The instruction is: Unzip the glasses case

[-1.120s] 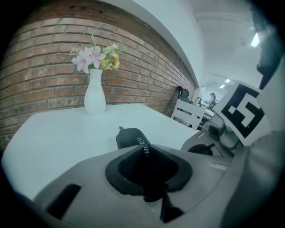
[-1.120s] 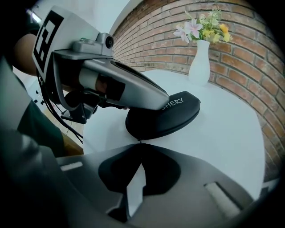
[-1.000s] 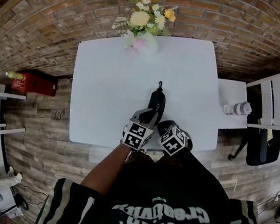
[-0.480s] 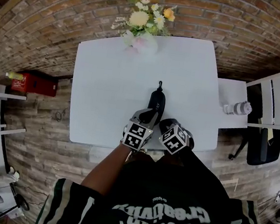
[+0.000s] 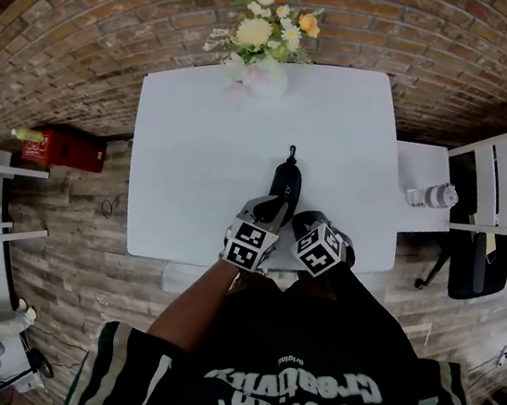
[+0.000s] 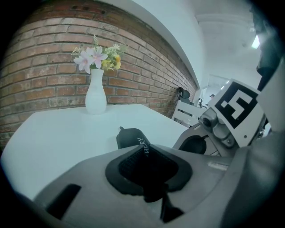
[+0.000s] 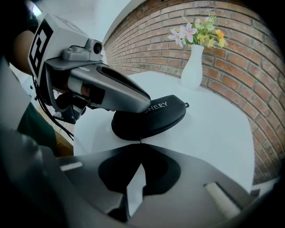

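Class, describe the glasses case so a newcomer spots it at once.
Start at the white table against the brick wall. Near its front edge, opposite the flower vase, lies the glasses case: black, oval, white-lettered, unlike the white vase.

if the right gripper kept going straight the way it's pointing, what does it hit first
The black oval glasses case: it lies directly ahead of the right gripper, whose shut tips seem to be right at its near edge.

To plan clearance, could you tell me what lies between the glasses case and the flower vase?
Nothing: the head view shows only bare table between glasses case and vase.
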A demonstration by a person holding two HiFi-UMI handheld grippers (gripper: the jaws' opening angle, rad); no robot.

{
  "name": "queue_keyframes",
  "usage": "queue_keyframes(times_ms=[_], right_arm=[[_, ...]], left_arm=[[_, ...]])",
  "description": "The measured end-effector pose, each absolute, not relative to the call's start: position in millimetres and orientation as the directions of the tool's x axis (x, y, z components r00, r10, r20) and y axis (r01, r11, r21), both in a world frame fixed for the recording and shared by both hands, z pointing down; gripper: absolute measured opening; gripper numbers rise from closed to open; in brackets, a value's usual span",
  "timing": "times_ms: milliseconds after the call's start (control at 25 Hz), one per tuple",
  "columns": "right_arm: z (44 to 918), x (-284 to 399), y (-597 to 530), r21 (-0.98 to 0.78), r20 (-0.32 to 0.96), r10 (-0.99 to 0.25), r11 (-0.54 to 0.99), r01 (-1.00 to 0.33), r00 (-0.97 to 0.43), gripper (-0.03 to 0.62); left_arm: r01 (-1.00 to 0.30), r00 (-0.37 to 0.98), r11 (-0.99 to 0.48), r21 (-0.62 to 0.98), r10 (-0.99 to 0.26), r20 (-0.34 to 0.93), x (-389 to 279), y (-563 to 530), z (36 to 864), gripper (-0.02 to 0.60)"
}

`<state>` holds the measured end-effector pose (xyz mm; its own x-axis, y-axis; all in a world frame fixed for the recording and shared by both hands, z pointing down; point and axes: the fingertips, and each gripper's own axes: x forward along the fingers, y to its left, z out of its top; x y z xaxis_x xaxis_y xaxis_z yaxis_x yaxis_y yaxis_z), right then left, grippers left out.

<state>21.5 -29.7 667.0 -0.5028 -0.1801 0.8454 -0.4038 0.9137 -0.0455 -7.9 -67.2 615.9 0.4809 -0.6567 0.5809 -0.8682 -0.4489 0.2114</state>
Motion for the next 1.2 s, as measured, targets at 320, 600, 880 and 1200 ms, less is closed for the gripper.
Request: queue_keyframes(times_ms=[320, 600, 880, 1200], right_arm=[[667.1, 22.2, -38.1, -0.032, 0.845, -0.192, 0.914, -0.406, -0.499, 0.014], [666.2, 23.2, -44.9, -0.025, 0.846, -0.200, 0.911, -0.412, -0.494, 0.014], [666.4, 24.3, -50.6, -0.015, 0.847, -0.210, 0.909, -0.417, -0.488, 0.014], [665.2, 24.1, -59.1, 0.001, 0.847, -0.216, 0.914, -0.405, -0.485, 0.014]], left_arm=[[-0.866, 0.482, -0.453, 0.210, -0.650, 0.587, -7.8, -65.3, 618.8, 0.038], [-0.865, 0.482, -0.460, 0.199, -0.651, 0.586, -8.2, -66.8, 616.5, 0.040], [-0.863, 0.485, -0.465, 0.198, -0.650, 0.586, -7.9, -66.5, 616.7, 0.039], [-0.861, 0.487, -0.469, 0.197, -0.646, 0.588, -8.5, -66.9, 616.3, 0.040]])
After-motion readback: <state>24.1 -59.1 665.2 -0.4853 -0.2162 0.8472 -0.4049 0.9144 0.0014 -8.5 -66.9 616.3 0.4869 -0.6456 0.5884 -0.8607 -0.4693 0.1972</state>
